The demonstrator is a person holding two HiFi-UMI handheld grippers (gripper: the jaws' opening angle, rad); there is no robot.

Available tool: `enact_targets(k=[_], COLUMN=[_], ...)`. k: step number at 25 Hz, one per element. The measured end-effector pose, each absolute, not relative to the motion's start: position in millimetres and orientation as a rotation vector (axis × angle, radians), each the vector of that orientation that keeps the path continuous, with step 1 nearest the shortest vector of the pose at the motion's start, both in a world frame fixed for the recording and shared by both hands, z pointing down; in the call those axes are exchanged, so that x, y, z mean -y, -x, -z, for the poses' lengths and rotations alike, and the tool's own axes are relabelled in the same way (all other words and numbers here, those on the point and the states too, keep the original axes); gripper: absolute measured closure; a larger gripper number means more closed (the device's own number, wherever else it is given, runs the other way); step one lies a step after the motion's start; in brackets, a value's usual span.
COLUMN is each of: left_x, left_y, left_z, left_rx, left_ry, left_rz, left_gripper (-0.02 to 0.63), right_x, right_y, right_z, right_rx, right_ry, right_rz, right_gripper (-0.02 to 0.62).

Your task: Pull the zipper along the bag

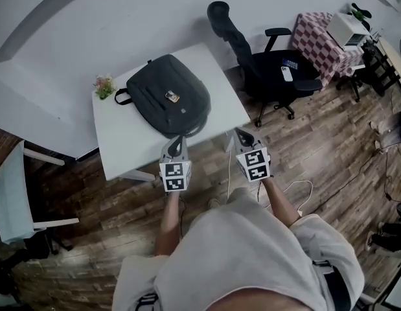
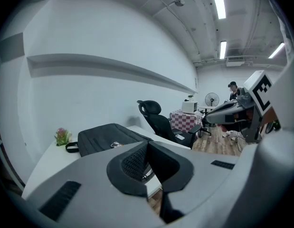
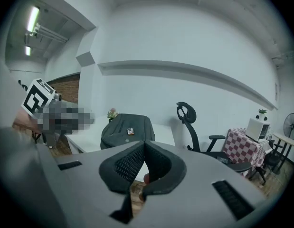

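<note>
Bag (image 1: 168, 96) lies untouched on the worktop (image 1: 122, 149), my left tool (image 1: 177, 141) by its near edge, right tool (image 1: 242, 136) off to its right, both shut tight and empty; reaching seems in hand, and next I must open onto the zipper pull.

My right gripper (image 3: 143, 145), jaws together and empty, points at the backpack (image 3: 128, 129) on the desk (image 3: 88, 144); flowers (image 3: 112, 113) at its far corner.

Left gripper (image 1: 177, 140): grey shell; black tapered fingers (image 2: 135, 163), ribbed inner faces.
Right gripper (image 1: 241, 135): identical grey shell and black fingers (image 3: 129, 164).
Marker cubes (image 1: 175, 175): white, black square patterns, behind the fingers.
Top (image 1: 252, 251): light, short-sleeved.
</note>
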State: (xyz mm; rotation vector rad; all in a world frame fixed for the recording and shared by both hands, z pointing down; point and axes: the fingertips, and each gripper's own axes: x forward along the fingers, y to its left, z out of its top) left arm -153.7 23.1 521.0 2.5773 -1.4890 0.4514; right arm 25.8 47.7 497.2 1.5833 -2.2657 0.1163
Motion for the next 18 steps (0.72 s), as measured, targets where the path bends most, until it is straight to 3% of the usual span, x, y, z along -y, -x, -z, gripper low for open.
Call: enact_targets(k=[18], left_x=[51], left_y=[115], left_z=[-557], left_rx=[1.404], left_ry=[-2.564], left_rz=[-0.551], left_gripper=[0.58], right_x=[31], right_y=[-52], right_z=[-534], right_rx=[2.262], right_ry=[-1.57], right_rz=[-0.222], right_gripper=[0.581])
